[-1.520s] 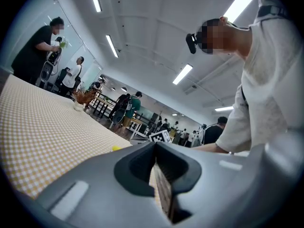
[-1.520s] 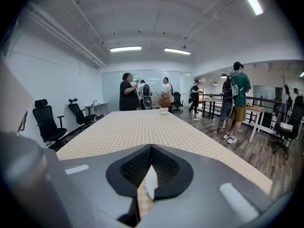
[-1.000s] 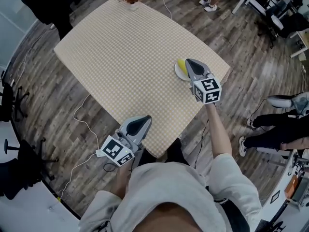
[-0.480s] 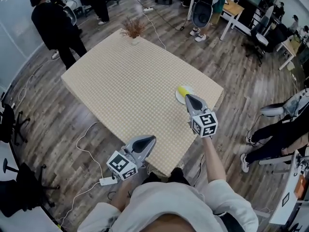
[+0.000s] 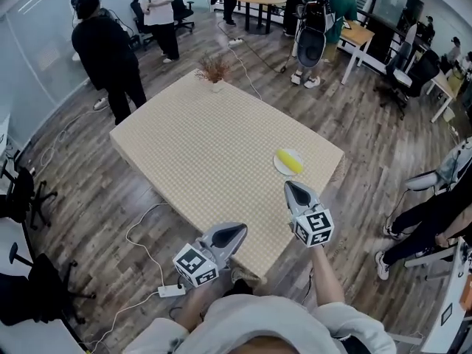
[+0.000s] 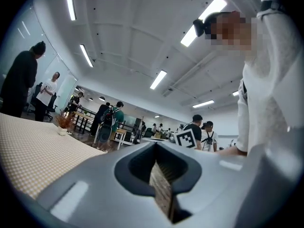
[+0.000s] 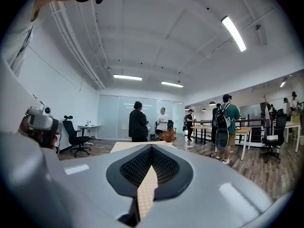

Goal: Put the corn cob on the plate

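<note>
A yellow corn cob [image 5: 290,161] lies on a small white plate [image 5: 278,166] near the right corner of the checked table [image 5: 206,146]. My right gripper [image 5: 290,186] hangs just off the table's near edge, a short way from the plate, jaws shut and holding nothing. My left gripper [image 5: 243,228] is lower left, over the floor at the table's near corner, also shut and holding nothing. In the left gripper view the left gripper [image 6: 156,145] shows only a thin slit. The right gripper [image 7: 151,147] looks the same in its own view. Neither gripper view shows the corn.
A small vase of dried plant [image 5: 214,71] stands at the table's far edge. Several people stand around: one in black [image 5: 103,46] at far left, others behind. A cable and power strip [image 5: 171,291] lie on the wood floor near left. Office chairs [image 5: 26,190] stand left.
Both grippers have drawn back from the table toward me; the right one left the plate, where the corn stays. The head view has lifted to show more of the room.
</note>
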The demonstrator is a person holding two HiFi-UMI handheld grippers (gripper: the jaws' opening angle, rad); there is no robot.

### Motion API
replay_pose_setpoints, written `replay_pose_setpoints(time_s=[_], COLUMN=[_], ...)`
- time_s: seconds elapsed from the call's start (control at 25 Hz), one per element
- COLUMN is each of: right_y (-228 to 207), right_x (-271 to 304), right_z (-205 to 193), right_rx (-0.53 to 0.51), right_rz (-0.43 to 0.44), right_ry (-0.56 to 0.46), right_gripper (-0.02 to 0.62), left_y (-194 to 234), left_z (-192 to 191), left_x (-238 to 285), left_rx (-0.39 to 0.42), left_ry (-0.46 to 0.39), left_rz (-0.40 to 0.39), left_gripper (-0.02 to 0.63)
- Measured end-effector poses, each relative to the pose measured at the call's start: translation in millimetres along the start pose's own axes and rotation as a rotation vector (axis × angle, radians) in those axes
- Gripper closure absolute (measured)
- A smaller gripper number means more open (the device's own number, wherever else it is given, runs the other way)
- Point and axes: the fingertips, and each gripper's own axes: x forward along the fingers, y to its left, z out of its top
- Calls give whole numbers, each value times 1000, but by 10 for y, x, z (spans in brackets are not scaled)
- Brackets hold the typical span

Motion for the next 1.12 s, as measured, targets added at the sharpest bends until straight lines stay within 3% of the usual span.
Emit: replay_pose_setpoints(time_s=[0.28,0.68,1.12], right_y=[481,953,1135], right_x=[-920,-2471,-3196], right_z=[-51,-185,-242], right_rx=[-1,52,32], right_rz=[44,50,32], right_ry=[-23,-54,-62], right_gripper=[598,598,598], left_y=[-683,-1975,-2583], left_z=[-57,-248,-402], left_x=[-11,-80,-221], left_rx=[20,53,76], left_ry=[-16,-31,-32], left_rz=[-5,-32,-45], left_gripper=[598,598,598])
